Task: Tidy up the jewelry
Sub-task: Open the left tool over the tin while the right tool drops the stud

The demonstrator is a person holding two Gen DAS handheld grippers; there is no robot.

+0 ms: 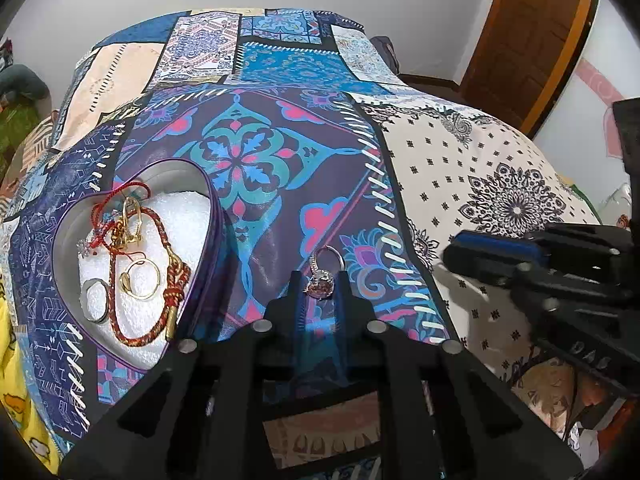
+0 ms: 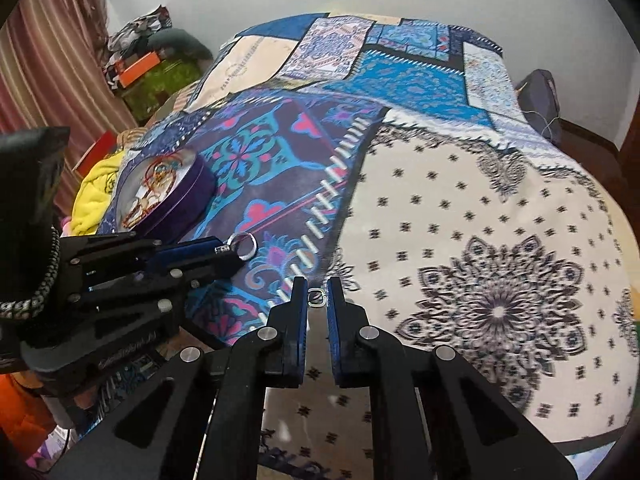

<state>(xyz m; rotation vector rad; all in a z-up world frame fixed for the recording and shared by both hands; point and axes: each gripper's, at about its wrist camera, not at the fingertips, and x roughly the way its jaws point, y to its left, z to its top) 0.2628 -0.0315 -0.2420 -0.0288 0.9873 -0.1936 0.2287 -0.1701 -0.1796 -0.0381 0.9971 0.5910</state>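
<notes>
My left gripper [image 1: 319,280] is shut on a silver ring with a large stone [image 1: 320,283], held above the patterned bedspread; the ring also shows in the right wrist view [image 2: 243,246]. A purple heart-shaped box [image 1: 70,216] lies to its left, holding red cord bracelets [image 1: 160,268], gold hoop earrings [image 1: 142,278] and a silver ring [image 1: 97,302]. The box also shows in the right wrist view [image 2: 188,196]. My right gripper [image 2: 317,292] is shut on a small silver ring [image 2: 316,298]. It appears at the right of the left wrist view [image 1: 480,254].
The patchwork bedspread [image 2: 460,208] covers the whole bed. A yellow cloth [image 2: 94,196] lies at the bed's left edge. Clutter and a striped curtain [image 2: 44,64] stand at the left wall. A brown door [image 1: 528,32] stands at the far right.
</notes>
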